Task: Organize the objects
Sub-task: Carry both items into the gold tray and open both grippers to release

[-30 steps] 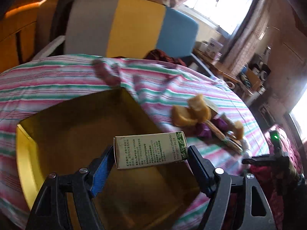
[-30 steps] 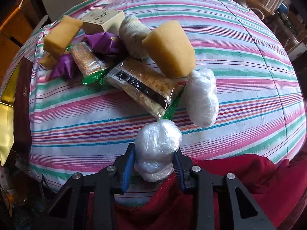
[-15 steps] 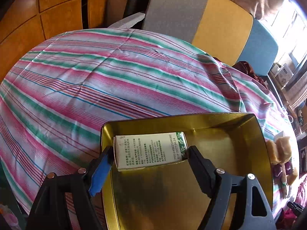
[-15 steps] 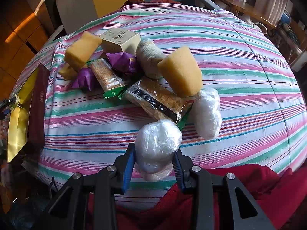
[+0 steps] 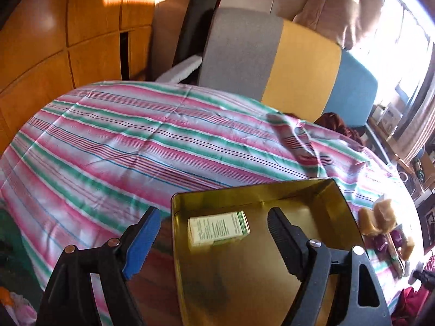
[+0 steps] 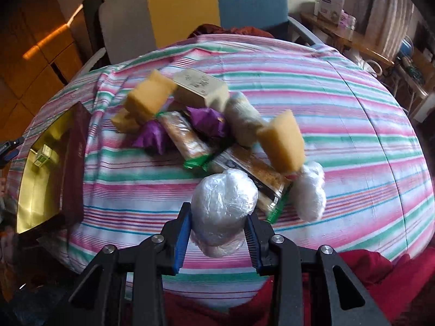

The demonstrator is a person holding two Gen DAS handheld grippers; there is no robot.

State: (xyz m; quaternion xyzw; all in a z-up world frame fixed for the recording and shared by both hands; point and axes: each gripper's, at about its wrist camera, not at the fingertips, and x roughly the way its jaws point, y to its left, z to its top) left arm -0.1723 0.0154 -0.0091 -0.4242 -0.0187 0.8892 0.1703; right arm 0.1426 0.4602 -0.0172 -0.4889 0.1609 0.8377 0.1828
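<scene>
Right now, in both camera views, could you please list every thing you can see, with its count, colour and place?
gold tin: 1, gold inside, dark red outside, at the bed's edge
small box: 1, cream with green, lying inside the tin
striped cloth: 1, pink, green and white, covering the surface
sponge blocks: 3, yellow, in the pile
cream box: 1, at the back of the pile
purple wrappers: 2, middle of the pile
cracker packs: 2, tan with green ends, in the pile
plastic-wrapped bundles: 2, white, one loose, one held
pale roll: 1, in the pile
chair: grey, yellow, blue, behind
left tongs: opening, nothing gripped
right tongs: shut on a bundle
</scene>
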